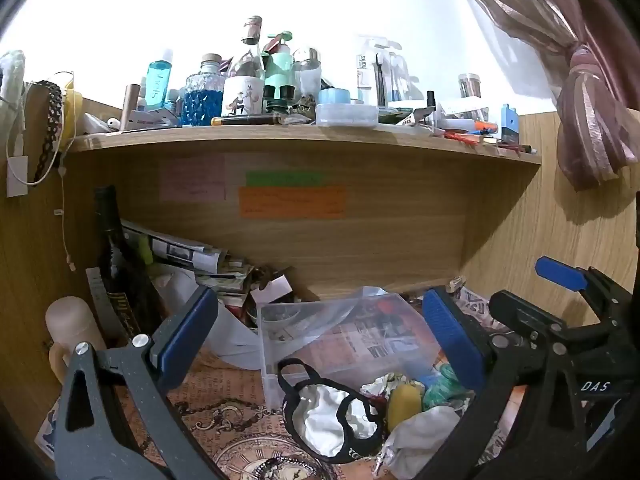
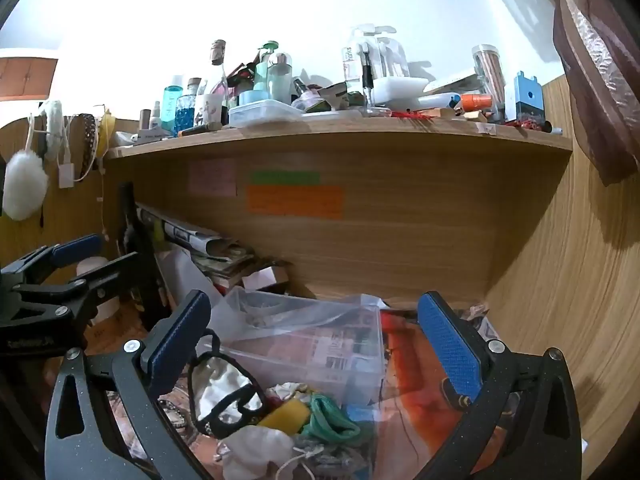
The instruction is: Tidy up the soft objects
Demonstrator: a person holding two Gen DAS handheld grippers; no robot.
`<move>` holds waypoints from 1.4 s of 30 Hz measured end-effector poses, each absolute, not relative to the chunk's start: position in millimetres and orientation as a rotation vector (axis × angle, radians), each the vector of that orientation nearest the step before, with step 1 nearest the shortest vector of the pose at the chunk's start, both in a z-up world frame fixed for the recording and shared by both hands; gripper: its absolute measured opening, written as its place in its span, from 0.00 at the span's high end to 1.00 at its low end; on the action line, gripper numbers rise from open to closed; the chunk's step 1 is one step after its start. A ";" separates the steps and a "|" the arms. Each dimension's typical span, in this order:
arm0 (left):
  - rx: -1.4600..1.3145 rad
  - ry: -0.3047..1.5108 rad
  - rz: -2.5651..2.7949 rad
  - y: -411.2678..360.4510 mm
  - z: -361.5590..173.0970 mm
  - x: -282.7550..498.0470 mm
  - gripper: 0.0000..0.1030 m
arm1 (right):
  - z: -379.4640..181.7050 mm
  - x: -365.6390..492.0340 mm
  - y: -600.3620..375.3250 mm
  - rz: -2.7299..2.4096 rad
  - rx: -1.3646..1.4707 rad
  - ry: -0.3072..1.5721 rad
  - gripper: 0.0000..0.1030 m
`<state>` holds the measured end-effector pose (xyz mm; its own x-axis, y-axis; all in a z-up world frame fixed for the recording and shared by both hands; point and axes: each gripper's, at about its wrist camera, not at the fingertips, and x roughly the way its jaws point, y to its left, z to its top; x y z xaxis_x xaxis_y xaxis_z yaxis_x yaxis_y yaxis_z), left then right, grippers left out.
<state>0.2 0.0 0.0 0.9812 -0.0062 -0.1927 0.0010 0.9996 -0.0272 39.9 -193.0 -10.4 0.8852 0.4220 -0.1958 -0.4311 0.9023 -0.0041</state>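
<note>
A pile of soft things lies on the desk in front of a clear plastic box [image 1: 340,340] [image 2: 320,344]. In it are a black-edged white sleep mask [image 1: 332,416] [image 2: 224,396], a yellow sponge-like roll [image 1: 404,400] [image 2: 284,414], a green cloth [image 1: 444,384] [image 2: 332,420] and a white pouch [image 1: 424,436] [image 2: 256,448]. My left gripper [image 1: 320,336] is open and empty above the pile. My right gripper [image 2: 316,344] is open and empty above the pile too. The right gripper also shows at the right of the left wrist view [image 1: 560,280].
A wooden shelf [image 1: 304,140] [image 2: 340,136] crowded with bottles overhangs the desk. Under it are a dark bottle [image 1: 116,264], stacked papers [image 1: 184,252] and a pale cup [image 1: 72,328]. A wooden wall [image 2: 560,280] and a curtain [image 1: 580,100] close the right.
</note>
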 end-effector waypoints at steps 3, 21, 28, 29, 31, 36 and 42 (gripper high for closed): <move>-0.033 0.205 -0.017 0.1 -0.4 1.4 0.00 | -10.4 40.2 -193.5 0.444 -0.047 0.206 0.00; -0.044 0.206 -0.023 5.2 -3.0 5.5 0.00 | -10.8 40.2 -194.3 0.448 -0.045 0.208 0.00; -0.046 0.207 -0.024 4.6 -2.3 5.3 0.00 | -11.3 39.0 -192.5 0.448 -0.038 0.207 0.00; -0.046 0.207 -0.024 4.5 -2.3 5.4 0.00 | -11.1 40.4 -195.1 0.449 -0.031 0.207 0.00; -0.044 0.207 -0.023 4.0 -2.0 5.2 0.00 | -11.1 40.4 -195.3 0.450 -0.030 0.207 0.00; -0.045 0.206 -0.022 3.9 -2.1 5.1 0.00 | -11.5 40.4 -194.9 0.450 -0.028 0.206 0.00; -0.044 0.206 -0.022 3.9 -2.4 5.1 0.00 | -11.3 40.1 -194.7 0.450 -0.026 0.206 0.00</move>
